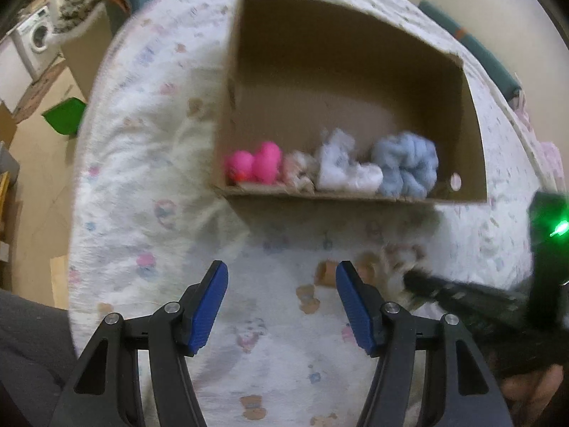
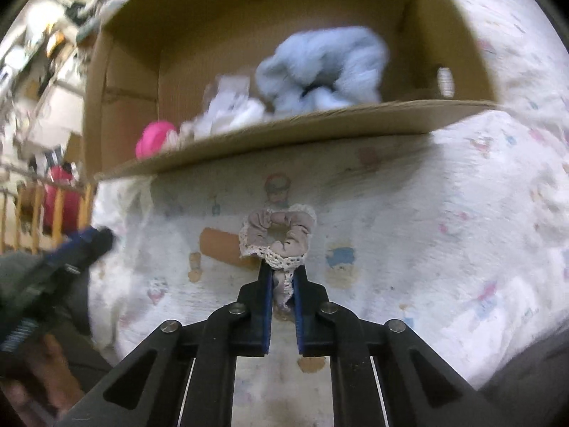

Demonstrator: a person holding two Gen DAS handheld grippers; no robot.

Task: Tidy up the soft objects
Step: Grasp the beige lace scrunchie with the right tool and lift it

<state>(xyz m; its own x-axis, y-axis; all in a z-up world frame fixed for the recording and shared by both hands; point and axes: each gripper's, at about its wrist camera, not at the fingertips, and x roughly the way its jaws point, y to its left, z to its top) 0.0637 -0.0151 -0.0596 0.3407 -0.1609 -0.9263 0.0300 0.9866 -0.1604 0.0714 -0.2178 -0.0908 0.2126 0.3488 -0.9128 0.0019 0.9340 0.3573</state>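
Right wrist view: jaws of the right gripper (image 2: 282,277) pinched on the lace-edged scrunchie (image 2: 277,236) above the bed (image 2: 444,231) — light, floppy, best gripped by its bunched fabric — left gripper (image 1: 281,306) wide open, holding nothing.

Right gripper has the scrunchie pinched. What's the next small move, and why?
Probably carry the beige scrunchie forward and up over the near wall of the cardboard box. The right gripper holds it short of the box, where the other soft things already lie.

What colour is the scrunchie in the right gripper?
Greyish beige with a cream lace edge; the scrunchie shows best in the right wrist view, pinched by the right gripper.
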